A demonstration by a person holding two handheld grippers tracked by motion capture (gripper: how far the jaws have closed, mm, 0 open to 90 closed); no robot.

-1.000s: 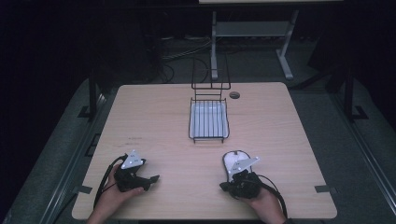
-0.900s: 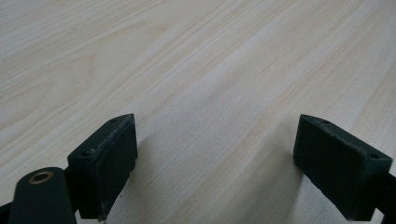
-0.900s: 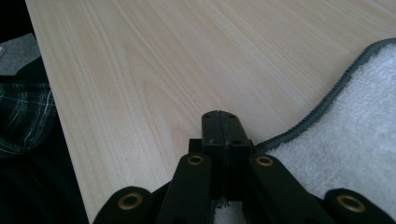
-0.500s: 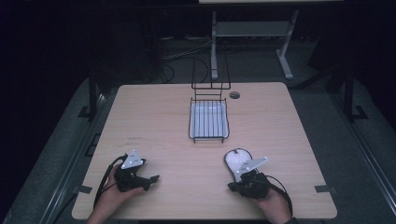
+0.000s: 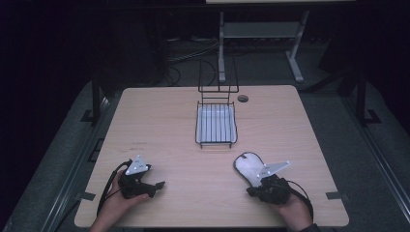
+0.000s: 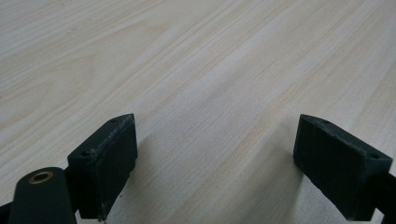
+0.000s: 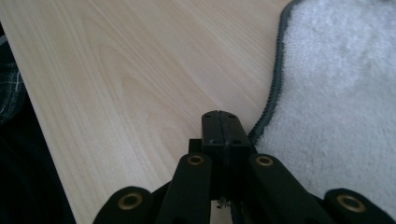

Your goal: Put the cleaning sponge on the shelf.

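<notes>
A white fluffy pad with a dark hem (image 5: 247,166) lies flat on the wooden table (image 5: 164,125), near the front right. My right gripper (image 5: 251,191) rests at the pad's near edge, held by a hand. In the right gripper view the right gripper (image 7: 224,126) has its jaws pressed together with nothing between them, and the pad (image 7: 336,102) lies just beside them, its hem touching their right side. My left gripper (image 5: 157,185) sits at the front left in the other hand. In the left gripper view the left gripper (image 6: 215,158) is open wide over bare wood.
A black wire basket (image 5: 216,143) with a white liner stands at the table's middle, with a taller wire frame (image 5: 218,82) behind it. A round cable hole (image 5: 242,98) is at the back edge. A metal stand (image 5: 295,63) and cables are on the floor beyond.
My right gripper has slid to the right along the front of the table, away from the pad's middle toward its near edge. The left gripper and the pad have stayed put.
</notes>
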